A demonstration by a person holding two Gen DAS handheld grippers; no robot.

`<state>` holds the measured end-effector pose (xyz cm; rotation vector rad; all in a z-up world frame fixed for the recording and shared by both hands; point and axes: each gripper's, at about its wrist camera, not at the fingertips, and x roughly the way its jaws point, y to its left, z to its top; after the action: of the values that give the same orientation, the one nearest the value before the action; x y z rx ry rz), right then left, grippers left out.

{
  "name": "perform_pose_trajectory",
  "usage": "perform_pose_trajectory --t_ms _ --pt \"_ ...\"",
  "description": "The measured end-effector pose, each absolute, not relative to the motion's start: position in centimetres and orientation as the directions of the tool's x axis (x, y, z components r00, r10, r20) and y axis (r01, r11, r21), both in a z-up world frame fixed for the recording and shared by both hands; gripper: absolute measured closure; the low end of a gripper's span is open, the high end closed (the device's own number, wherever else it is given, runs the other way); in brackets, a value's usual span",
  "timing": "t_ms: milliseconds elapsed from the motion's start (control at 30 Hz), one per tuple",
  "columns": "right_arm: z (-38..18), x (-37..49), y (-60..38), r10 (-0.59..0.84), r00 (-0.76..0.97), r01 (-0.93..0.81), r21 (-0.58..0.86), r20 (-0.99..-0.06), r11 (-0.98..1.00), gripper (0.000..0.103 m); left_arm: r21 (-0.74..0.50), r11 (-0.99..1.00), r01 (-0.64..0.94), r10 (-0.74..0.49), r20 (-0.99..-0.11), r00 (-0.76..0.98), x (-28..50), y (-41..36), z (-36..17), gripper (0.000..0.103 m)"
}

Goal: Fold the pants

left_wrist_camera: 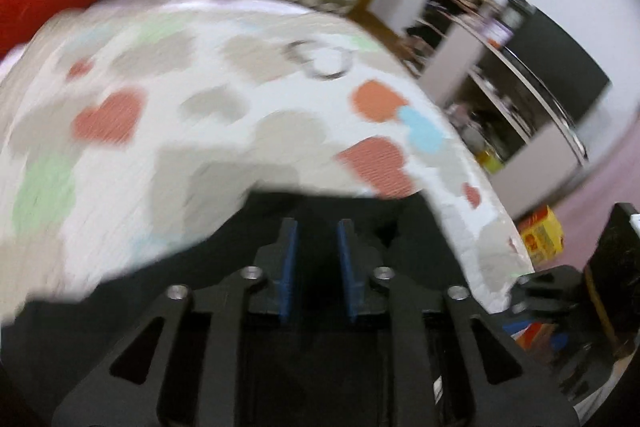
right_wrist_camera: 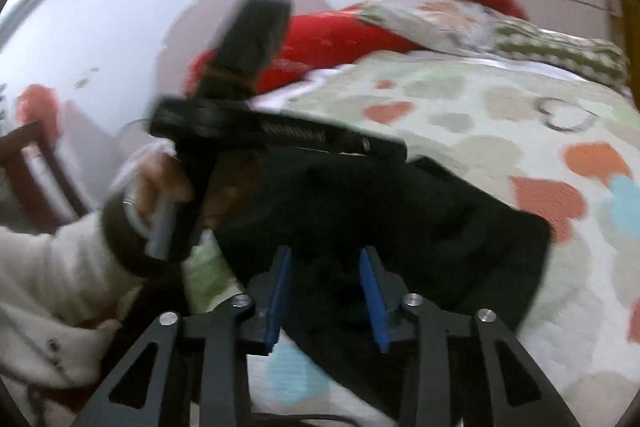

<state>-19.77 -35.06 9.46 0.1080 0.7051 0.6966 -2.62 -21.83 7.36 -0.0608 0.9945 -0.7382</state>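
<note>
The black pants [right_wrist_camera: 400, 227] lie on a bed with a white heart-patterned cover [right_wrist_camera: 500, 131]. In the left wrist view the pants [left_wrist_camera: 328, 211] are a dark mass right in front of my left gripper [left_wrist_camera: 317, 227], whose blue pads stand a little apart with dark cloth behind them. My right gripper [right_wrist_camera: 326, 259] is open just above the pants' near edge, nothing between its pads. The left gripper's body [right_wrist_camera: 276, 135], held by a hand in a white sleeve, shows in the right wrist view at the pants' far left end. Both views are blurred.
Red pillows [right_wrist_camera: 340, 35] and a patterned blanket [right_wrist_camera: 560, 47] lie at the head of the bed. A ring-shaped object [left_wrist_camera: 320, 61] lies on the cover. A shelf unit [left_wrist_camera: 500, 75] and a yellow box [left_wrist_camera: 540, 231] stand beside the bed. A dark wooden chair [right_wrist_camera: 32, 171] is at the left.
</note>
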Motion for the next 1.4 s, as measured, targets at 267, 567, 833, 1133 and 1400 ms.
perform_pose_trajectory --t_ms 267,567,833,1133,1400 --pt "7.8 -21.0 -39.6 0.495 0.651 -0.333 0.369 -0.575 0.868 0.053 -0.447 0.760 0.471 -0.629 -0.690 0.359 -5.9 -18.2 6.8 0.043" --pt "6.6 -21.1 -39.2 0.490 0.644 -0.326 0.370 -0.587 0.870 0.053 -0.353 0.780 0.517 -0.565 -0.753 0.338 -8.8 -21.3 4.3 0.039" --pt "6.0 -15.9 -35.6 0.394 0.596 -0.323 0.241 -0.700 0.915 0.053 -0.242 0.810 0.534 -0.485 -0.788 0.379 -9.8 -21.9 3.2 0.039" --pt "4.2 -12.9 -35.9 0.416 0.536 -0.363 0.245 -0.734 0.899 0.092 -0.243 0.810 0.534 -0.497 -0.768 0.405 -10.9 -20.5 2.8 0.039" --pt "7.3 -12.8 -34.6 0.561 0.523 -0.451 0.350 -0.642 0.821 0.094 -0.297 0.815 0.498 -0.524 -0.743 0.415 -11.4 -18.6 4.1 0.039"
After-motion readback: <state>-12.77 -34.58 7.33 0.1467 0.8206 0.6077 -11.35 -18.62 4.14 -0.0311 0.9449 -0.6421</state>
